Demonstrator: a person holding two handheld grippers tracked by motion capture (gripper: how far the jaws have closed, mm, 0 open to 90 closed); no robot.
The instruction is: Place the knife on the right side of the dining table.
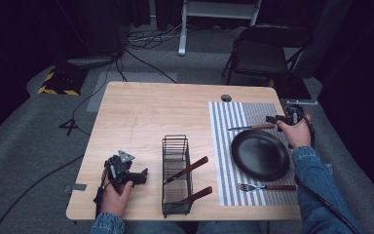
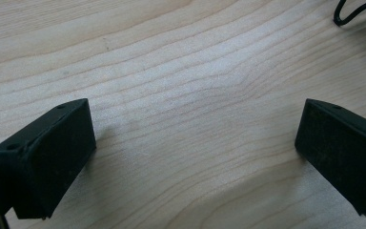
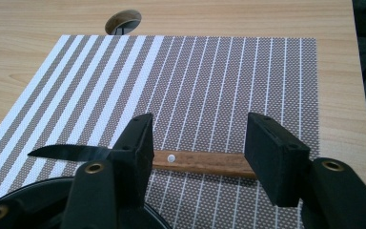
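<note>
A wood-handled knife (image 1: 251,127) lies on the striped placemat (image 1: 233,117) just beyond the black plate (image 1: 260,155). A fork (image 1: 265,186) lies on the mat on the near side of the plate. My right gripper (image 1: 273,119) hovers open at the knife's handle end. In the right gripper view the right gripper (image 3: 198,138) has its jaws apart above the knife handle (image 3: 200,162), which runs crosswise from one jaw to the other, and the blade (image 3: 71,151) points left. My left gripper (image 1: 143,176) rests open over bare wood at the near left; the left gripper (image 2: 195,152) holds nothing.
A black wire basket (image 1: 177,175) stands between the grippers with two wood-handled utensils leaning in it. A round cable hole (image 1: 226,98) sits at the mat's far corner. A folding chair (image 1: 265,53) stands beyond the table. The plate rim (image 3: 28,188) lies just under the right gripper's left jaw.
</note>
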